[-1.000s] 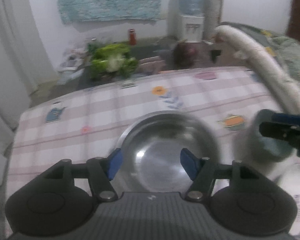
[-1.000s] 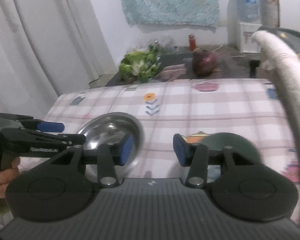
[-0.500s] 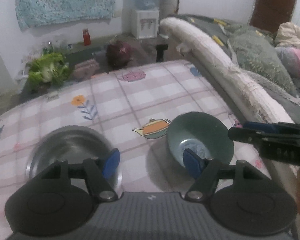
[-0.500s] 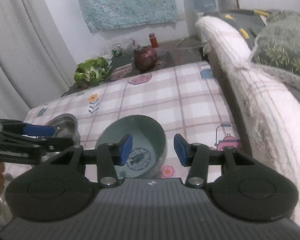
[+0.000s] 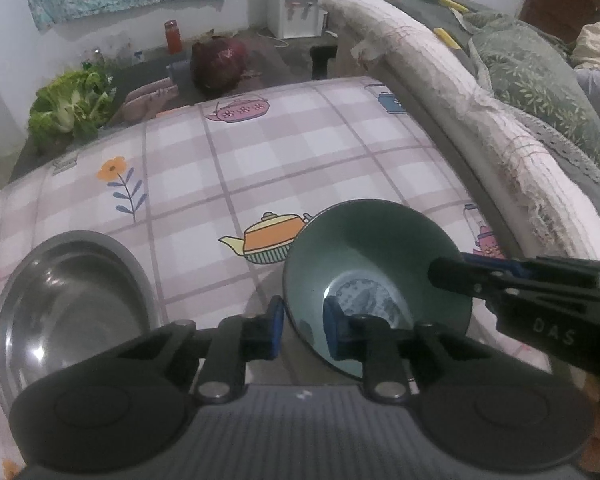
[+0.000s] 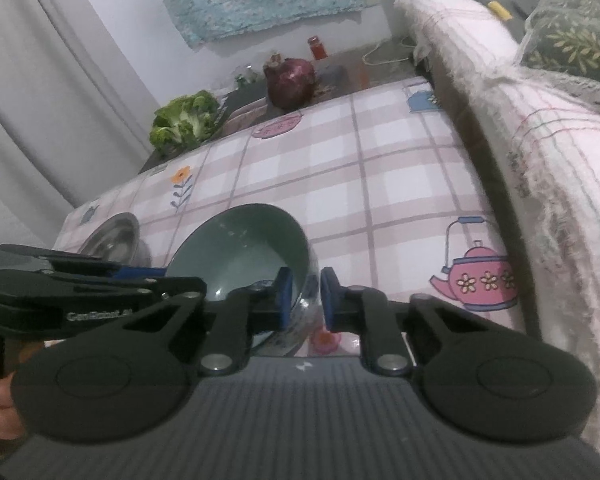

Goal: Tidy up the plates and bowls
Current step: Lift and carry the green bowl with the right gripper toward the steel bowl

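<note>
A green ceramic bowl (image 5: 374,248) with a blue pattern inside stands on the checked tablecloth, right of a steel bowl (image 5: 68,300). My left gripper (image 5: 300,330) is shut on the green bowl's near left rim, one pad inside and one outside. My right gripper (image 6: 304,296) is shut on the bowl's right rim (image 6: 296,248). The right gripper also shows in the left wrist view (image 5: 456,270) at the bowl's right rim. The steel bowl (image 6: 112,238) lies left of the green bowl in the right wrist view.
A rolled blanket (image 5: 460,96) and cushions run along the table's right edge. Beyond the far edge lie green vegetables (image 5: 68,104), a red cabbage (image 5: 218,62), a red jar (image 5: 172,36) and a water dispenser (image 5: 296,12). A curtain (image 6: 60,80) hangs left.
Both grippers have closed onto the green bowl's rim from opposite sides. The left gripper moved right from over the steel bowl to the green bowl.
</note>
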Available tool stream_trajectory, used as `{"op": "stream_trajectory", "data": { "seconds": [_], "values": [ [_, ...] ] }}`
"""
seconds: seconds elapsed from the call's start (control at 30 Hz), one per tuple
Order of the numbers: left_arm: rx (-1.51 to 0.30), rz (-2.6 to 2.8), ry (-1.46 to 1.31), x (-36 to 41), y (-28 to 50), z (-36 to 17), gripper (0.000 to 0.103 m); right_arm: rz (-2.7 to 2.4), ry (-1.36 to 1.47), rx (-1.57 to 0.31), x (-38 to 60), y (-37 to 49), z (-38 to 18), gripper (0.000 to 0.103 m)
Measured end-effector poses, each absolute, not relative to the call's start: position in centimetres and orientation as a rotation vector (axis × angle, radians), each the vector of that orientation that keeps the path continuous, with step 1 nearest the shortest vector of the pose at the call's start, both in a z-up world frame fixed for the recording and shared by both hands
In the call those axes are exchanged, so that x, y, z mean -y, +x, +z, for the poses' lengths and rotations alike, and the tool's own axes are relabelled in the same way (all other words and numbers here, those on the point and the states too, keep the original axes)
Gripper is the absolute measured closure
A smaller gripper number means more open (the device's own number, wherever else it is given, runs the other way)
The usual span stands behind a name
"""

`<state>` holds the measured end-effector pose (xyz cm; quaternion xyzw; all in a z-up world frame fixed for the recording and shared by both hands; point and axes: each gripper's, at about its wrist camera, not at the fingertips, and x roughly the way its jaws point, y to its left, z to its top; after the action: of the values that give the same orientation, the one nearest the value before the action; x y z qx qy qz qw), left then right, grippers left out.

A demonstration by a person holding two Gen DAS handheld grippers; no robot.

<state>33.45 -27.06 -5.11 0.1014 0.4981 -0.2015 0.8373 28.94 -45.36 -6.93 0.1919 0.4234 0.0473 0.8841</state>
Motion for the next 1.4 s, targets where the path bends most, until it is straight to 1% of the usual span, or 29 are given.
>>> {"op": "stream_trajectory", "data": {
  "seconds": [0.3,0.57,0.97,1.4],
  "values": [
    [-1.074,-0.434,0.2,25.5,32.2,-4.8,0.082,0.144,0.4,-0.883,44.8,28.1,-6.7,0.089],
    [-1.043,-0.412,0.263,26.6,31.8,-5.4,0.082,0.144,0.45,-0.9,45.3,28.6,-7.2,0.088],
    [-1.063,-0.393,0.293,27.3,32.3,-7.2,0.082,0.133,0.424,-0.928,44.3,29.6,-8.3,0.086],
    [-1.047,-0.383,0.311,27.6,32.0,-7.3,0.08,0.115,0.431,-0.937,43.9,29.9,-8.7,0.086]
  ]
}}
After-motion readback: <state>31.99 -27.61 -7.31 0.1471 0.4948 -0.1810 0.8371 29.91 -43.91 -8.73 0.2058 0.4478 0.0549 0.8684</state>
